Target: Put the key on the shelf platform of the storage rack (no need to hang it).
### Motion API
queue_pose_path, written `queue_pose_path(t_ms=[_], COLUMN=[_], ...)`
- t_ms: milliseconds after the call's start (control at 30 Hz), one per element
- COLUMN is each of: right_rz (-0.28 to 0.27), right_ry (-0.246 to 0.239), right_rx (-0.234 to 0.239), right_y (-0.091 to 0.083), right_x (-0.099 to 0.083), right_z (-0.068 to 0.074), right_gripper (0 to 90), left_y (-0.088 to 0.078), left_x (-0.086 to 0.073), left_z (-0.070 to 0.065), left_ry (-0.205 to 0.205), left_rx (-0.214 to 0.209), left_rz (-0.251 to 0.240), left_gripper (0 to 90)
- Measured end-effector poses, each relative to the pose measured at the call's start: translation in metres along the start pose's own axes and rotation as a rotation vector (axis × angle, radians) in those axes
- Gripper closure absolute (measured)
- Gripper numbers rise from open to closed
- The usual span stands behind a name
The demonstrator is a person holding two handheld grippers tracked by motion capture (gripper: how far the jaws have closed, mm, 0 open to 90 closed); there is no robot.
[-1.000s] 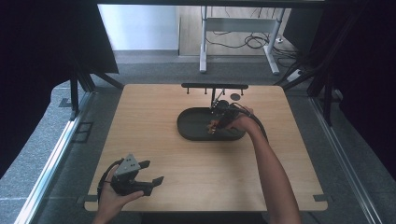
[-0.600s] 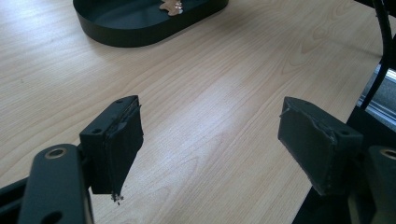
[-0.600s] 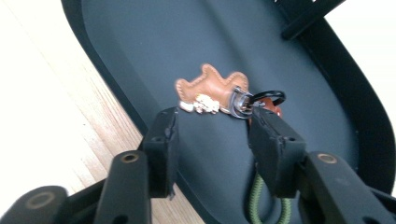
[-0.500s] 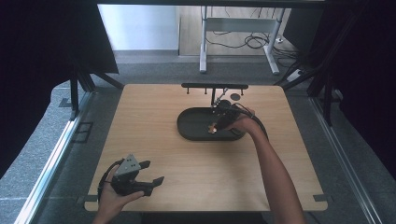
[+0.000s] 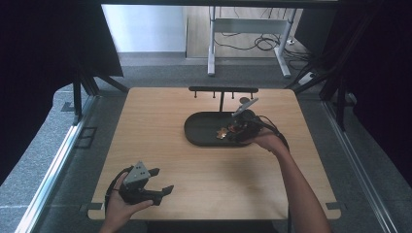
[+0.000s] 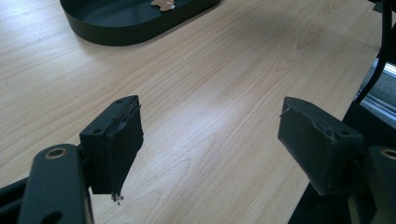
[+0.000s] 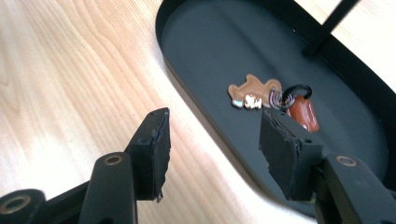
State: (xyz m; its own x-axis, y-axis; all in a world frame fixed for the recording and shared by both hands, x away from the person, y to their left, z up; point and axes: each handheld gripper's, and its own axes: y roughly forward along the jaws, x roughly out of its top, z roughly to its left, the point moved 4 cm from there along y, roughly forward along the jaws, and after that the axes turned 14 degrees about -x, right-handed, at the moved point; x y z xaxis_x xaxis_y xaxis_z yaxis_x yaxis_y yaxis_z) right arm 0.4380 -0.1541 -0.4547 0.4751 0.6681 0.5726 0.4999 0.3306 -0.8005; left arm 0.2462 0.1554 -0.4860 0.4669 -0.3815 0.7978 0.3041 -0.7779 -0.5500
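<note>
Well, the keychain (image 7: 273, 100) lay loose in the black tray (image 5: 199, 138) at the surface's far middle, just beyond the right claw (image 7: 212, 149), whose jaws had just been opening w/ nothing between them. Left claw (image 6: 210, 144) gaped wide, empty, near-left.

Right gripper (image 7: 212, 154) fingers just opening, empty; left gripper (image 6: 210, 144) agape.

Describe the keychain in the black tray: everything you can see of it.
The keychain lies flat on the floor of the black oval tray, towards its right end in the high view. It has a tan animal-shaped charm with small pale marks, a metal ring, a black loop and a reddish-brown leather-like tag. Nothing grips it; the right gripper stands open beside it.
</note>
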Motion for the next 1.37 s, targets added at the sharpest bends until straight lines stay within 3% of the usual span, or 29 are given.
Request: queue_pose_path(t_ms=[300, 600, 667, 867, 1100, 1167, 1233, 1367], right_rz=[-0.070, -0.127, -0.132, -0.139, -0.137, -0.134, -0.168, -0.153], right_ry=[0.013, 0.052, 0.058, 0.103, 0.109, 0.106, 0.155, 0.206], right_rx=[-0.011, -0.008, -0.005, -0.003, 0.007, -0.015, -0.035, -0.122], right_y=[-0.026, -0.045, -0.046, -0.042, -0.033, -0.033, -0.035, -0.031], right_x=[-0.037, -0.093, -0.097, -0.135, -0.151, -0.150, -0.151, -0.162], right_z=[0.007, 0.023, 0.025, 0.036, 0.046, 0.044, 0.039, 0.030], right_gripper=[43.8, 43.2, 43.2, 43.2, 41.9, 41.2, 39.4, 34.7], left_y=[0.003, 0.007, 0.008, 0.010, 0.011, 0.012, 0.013, 0.013], left_x=[-0.001, 0.000, 0.000, 0.000, -0.001, -0.002, -0.002, -0.002], left_z=[0.000, -0.003, -0.004, -0.005, -0.004, -0.004, -0.004, -0.004], left_ry=[0.000, 0.005, 0.004, 0.006, 0.000, 0.004, 0.006, 0.013], left_rx=[0.001, -0.002, -0.003, -0.001, 0.005, 0.004, 0.004, 0.008], left_rz=[0.009, 0.018, 0.021, 0.027, 0.030, 0.037, 0.040, 0.044], left_gripper=[22.2, 22.2, 22.2, 22.2, 22.2, 22.2, 22.2, 22.1])
